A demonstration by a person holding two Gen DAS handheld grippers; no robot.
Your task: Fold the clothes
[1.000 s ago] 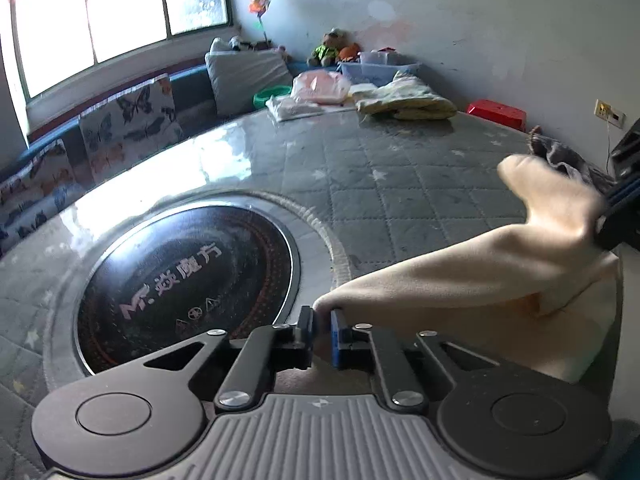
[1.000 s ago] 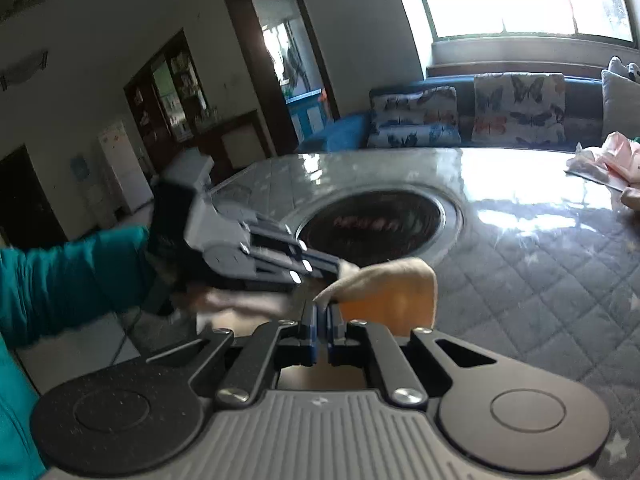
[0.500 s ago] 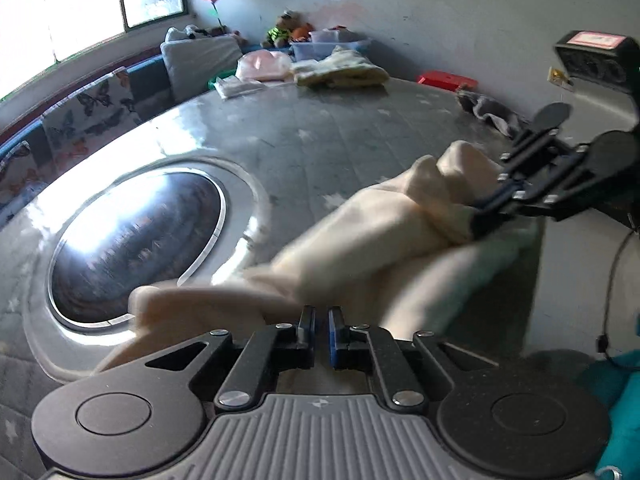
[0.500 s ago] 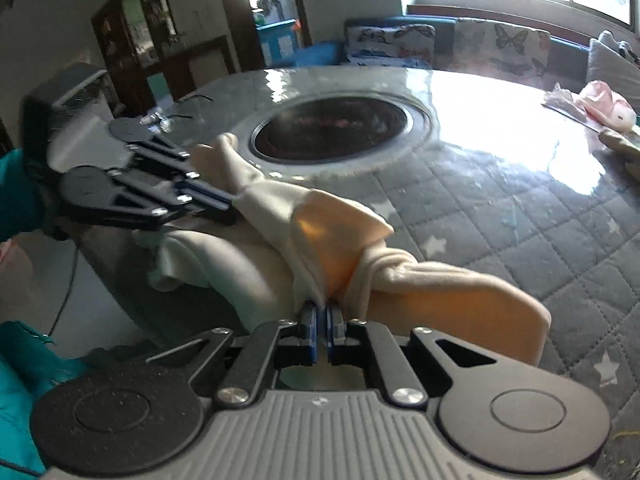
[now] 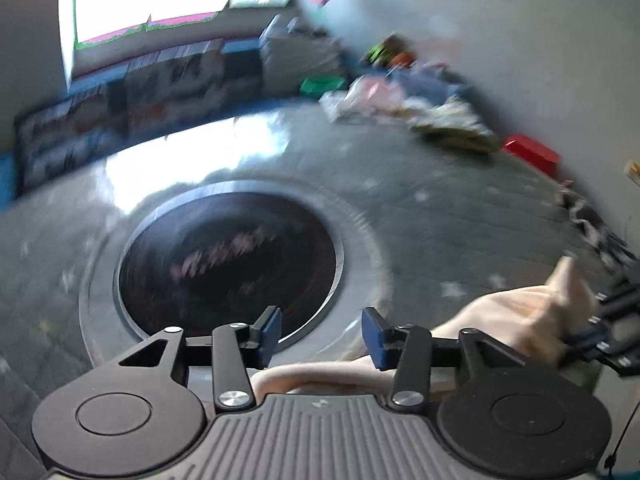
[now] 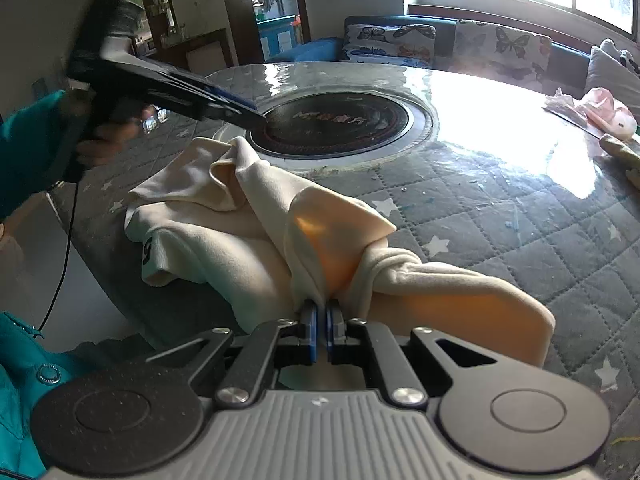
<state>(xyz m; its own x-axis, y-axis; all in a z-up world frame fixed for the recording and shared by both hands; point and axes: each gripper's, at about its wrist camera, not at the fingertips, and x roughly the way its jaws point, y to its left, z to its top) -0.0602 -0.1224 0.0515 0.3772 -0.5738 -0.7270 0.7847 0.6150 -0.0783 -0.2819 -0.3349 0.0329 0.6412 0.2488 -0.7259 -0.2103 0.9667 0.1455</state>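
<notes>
My left gripper opening, nothing between pads. Right gripper clamps cream garment, bunched at near table edge. I'd lower right corner flat, keep pinch until cloth settles.

We see our left gripper as matte black linkage arms with silver screw heads, blue pads on the fingers, two round black discs and a ribbed grey housing. Our right gripper has the same build. In the right wrist view, the left gripper shows a boxy black-and-grey handle with a thin black cable hanging down. We wear a teal sleeve and a teal jacket with a snap button.
</notes>
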